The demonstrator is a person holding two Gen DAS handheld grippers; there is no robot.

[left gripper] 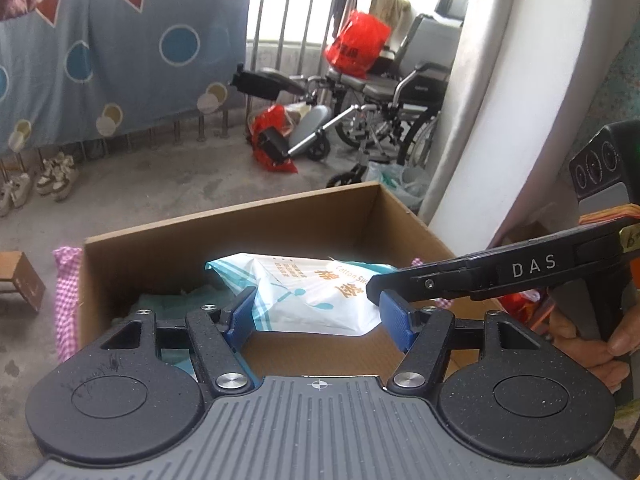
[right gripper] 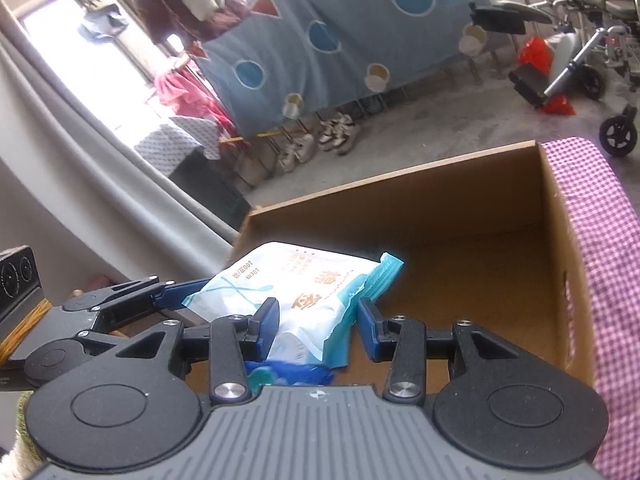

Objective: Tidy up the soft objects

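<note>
A white and teal cotton swab bag [left gripper: 304, 292] hangs just above an open cardboard box [left gripper: 240, 220]. My left gripper [left gripper: 318, 314] is shut on it, a blue pad against each end. From the right, a finger of my right gripper [left gripper: 400, 280] reaches over the bag's end. In the right wrist view the same bag [right gripper: 296, 280] sits between the pads of my right gripper [right gripper: 318, 324], which is shut on its crumpled teal edge. My left gripper [right gripper: 176, 292] touches the bag from the left. The box [right gripper: 440, 208] lies open below, with teal fabric [left gripper: 160, 304] in one corner.
A pink checked cloth [right gripper: 600, 240] is draped over one box wall. On the concrete floor beyond are a wheelchair [left gripper: 392, 92] with a red plastic bag [left gripper: 356, 44], pairs of shoes [left gripper: 56, 176], a small wooden stool [left gripper: 20, 280] and a hanging blue patterned sheet [left gripper: 120, 48]. A white curtain [left gripper: 500, 100] hangs at the right.
</note>
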